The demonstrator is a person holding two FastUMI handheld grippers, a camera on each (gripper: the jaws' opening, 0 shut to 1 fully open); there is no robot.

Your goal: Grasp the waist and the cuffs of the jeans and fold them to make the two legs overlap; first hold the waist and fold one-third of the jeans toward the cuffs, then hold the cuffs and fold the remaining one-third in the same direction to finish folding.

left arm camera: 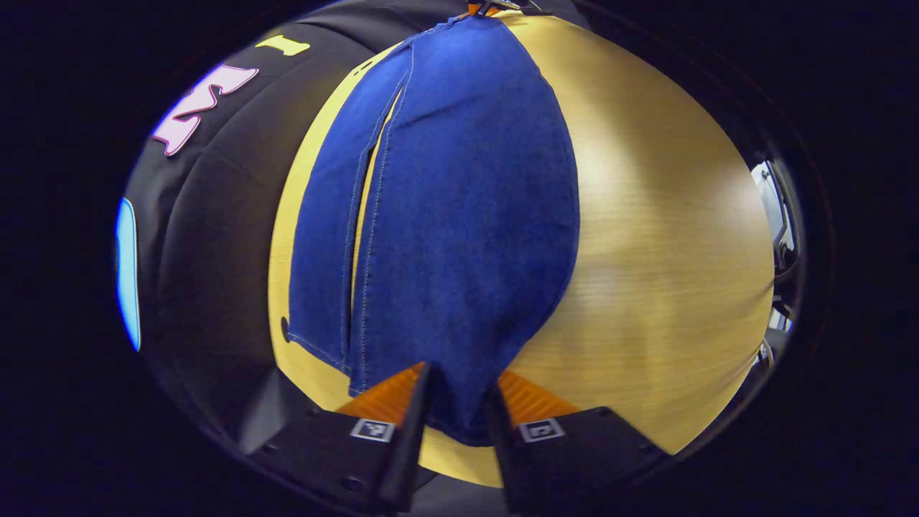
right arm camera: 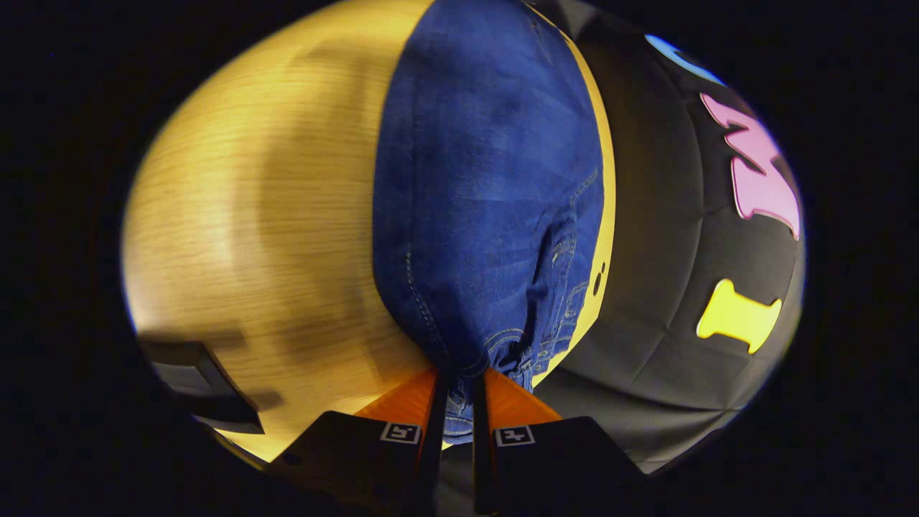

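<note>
Wooden table (left arm camera: 646, 237) – jeans (left arm camera: 467, 215) flat | left tongs (left arm camera: 459, 402) clamp cuffs | right tongs (right arm camera: 459, 402) clamp waist – no readable writing

Light wooden table (left arm camera: 660, 237), glossy sheen, black cloth wall (right arm camera: 668, 208) behind

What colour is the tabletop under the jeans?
Light yellowish wood grain; the tabletop under the jeans shows best in the right gripper view.

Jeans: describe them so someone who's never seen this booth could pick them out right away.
Start at the pale wooden table in front of the black cloth wall. The jeans are the long strip of blue denim stretched along the table's wall-side edge, each end pinched in a gripper's jaws. They are the only fabric on the wood, marked by light seam stitching.
</note>
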